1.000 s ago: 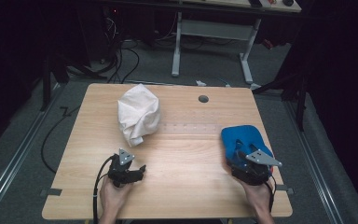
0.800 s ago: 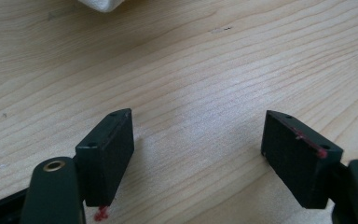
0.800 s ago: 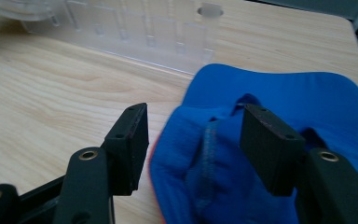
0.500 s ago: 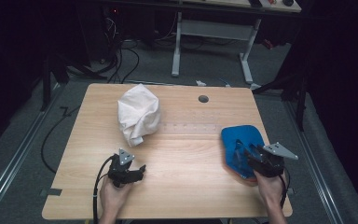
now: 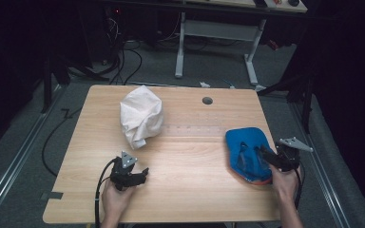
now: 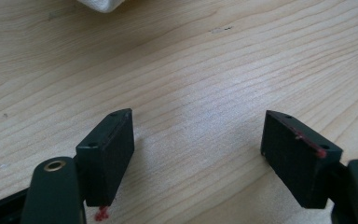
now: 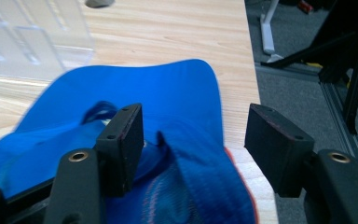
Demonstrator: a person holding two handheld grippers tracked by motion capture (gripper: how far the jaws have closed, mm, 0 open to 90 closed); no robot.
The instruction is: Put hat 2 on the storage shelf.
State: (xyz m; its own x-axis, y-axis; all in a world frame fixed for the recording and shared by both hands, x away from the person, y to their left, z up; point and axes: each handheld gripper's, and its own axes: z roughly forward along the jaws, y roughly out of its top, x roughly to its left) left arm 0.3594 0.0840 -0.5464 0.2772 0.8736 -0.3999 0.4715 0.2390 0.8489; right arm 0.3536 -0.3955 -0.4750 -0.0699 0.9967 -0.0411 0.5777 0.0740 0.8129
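Resting on the counter (image 5: 190, 199) at its right near edge: blue cap (image 5: 247, 149), crown up, orange trim at the near rim. Right gripper (image 5: 272, 159): fingers spread, just been opening, straddling the cap's near part without pinching it. Left gripper (image 5: 140, 175): fingers spread over bare wood, nothing between. White cloth bundle (image 5: 141, 116): far left. Step judged: cap released or being regrasped; next calls for closing on the fabric.
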